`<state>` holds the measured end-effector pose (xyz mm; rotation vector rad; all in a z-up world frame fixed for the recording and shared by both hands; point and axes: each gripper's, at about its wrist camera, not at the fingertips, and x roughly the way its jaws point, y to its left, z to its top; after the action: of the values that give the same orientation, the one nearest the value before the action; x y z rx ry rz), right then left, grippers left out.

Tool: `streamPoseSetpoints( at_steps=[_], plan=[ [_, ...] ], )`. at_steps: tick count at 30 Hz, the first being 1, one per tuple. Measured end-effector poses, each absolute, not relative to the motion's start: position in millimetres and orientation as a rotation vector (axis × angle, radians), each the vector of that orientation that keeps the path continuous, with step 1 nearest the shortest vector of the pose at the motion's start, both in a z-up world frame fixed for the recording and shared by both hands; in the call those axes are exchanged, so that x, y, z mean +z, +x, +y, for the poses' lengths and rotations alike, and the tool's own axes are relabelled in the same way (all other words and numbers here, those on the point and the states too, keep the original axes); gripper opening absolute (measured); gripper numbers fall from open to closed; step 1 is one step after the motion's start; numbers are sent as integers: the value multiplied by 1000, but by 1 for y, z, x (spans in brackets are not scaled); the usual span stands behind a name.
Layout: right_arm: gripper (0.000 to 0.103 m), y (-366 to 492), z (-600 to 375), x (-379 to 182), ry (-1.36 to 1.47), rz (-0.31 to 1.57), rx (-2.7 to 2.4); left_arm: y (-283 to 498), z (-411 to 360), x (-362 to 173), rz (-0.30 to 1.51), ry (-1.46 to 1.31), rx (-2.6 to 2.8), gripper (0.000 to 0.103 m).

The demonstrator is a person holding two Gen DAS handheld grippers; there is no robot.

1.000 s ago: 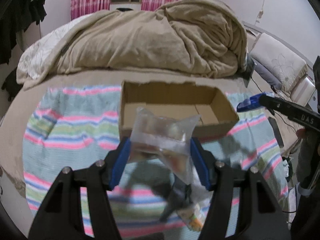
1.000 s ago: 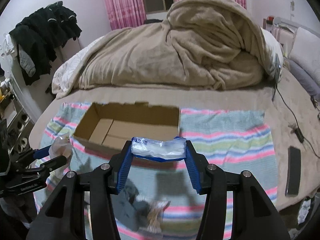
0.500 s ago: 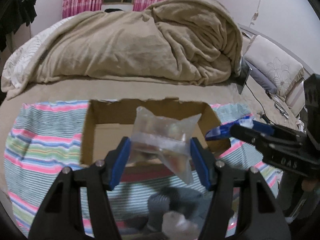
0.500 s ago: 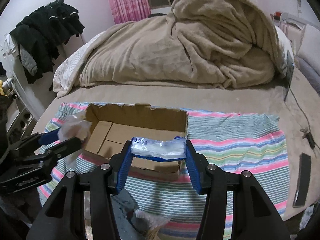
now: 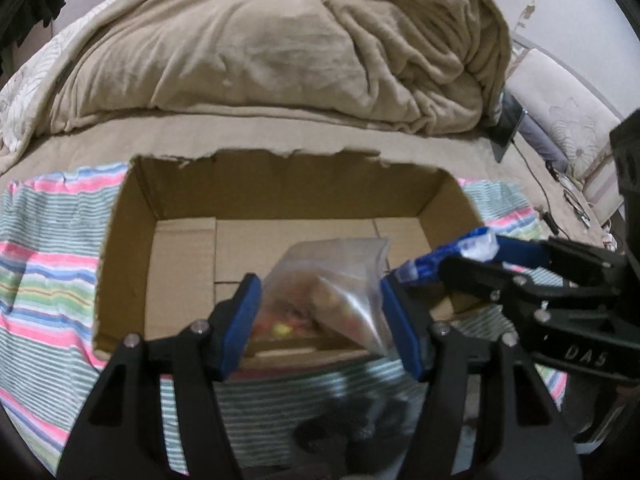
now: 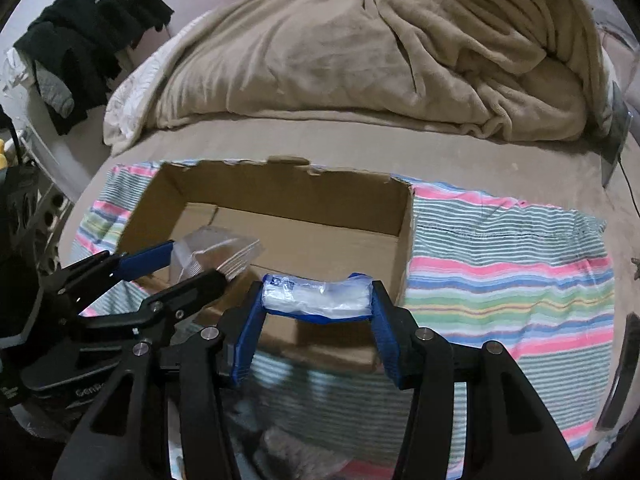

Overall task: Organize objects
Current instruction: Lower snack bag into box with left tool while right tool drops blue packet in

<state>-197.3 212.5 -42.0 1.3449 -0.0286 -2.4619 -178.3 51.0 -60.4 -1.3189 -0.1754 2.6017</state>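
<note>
— What do the tools look like?
— The left hand-held gripper [image 5: 322,314] has two black angular arms with triangular cut-outs, round silver screws at the joints, and flat blue pads [image 5: 240,320] on its fingers.
— And the other?
— The right hand-held gripper [image 6: 316,320] is the same build: black frame, silver screws, blue pads [image 6: 384,332]. Seen from the side, its black body carries pale letters, "DAS".

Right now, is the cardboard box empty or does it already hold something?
Empty: the cardboard box shows only bare floor; both bags still sit in the tools above it.
</note>
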Motion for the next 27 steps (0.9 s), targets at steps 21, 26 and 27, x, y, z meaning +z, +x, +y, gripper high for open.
streamPoseSetpoints(
  at_steps=[21, 26, 27],
  plan=[
    [69, -243, 219, -28, 1252, 7, -2549, -172, 33, -49, -226, -1300, 2646, 73],
    [69, -222, 223, -19, 1249, -10, -2563, -153, 27, -33, -225, -1267, 2667, 73],
    [69, -217, 224, -17, 1248, -14, -2565, -148, 26, -29, -225, -1262, 2671, 73]
  ],
)
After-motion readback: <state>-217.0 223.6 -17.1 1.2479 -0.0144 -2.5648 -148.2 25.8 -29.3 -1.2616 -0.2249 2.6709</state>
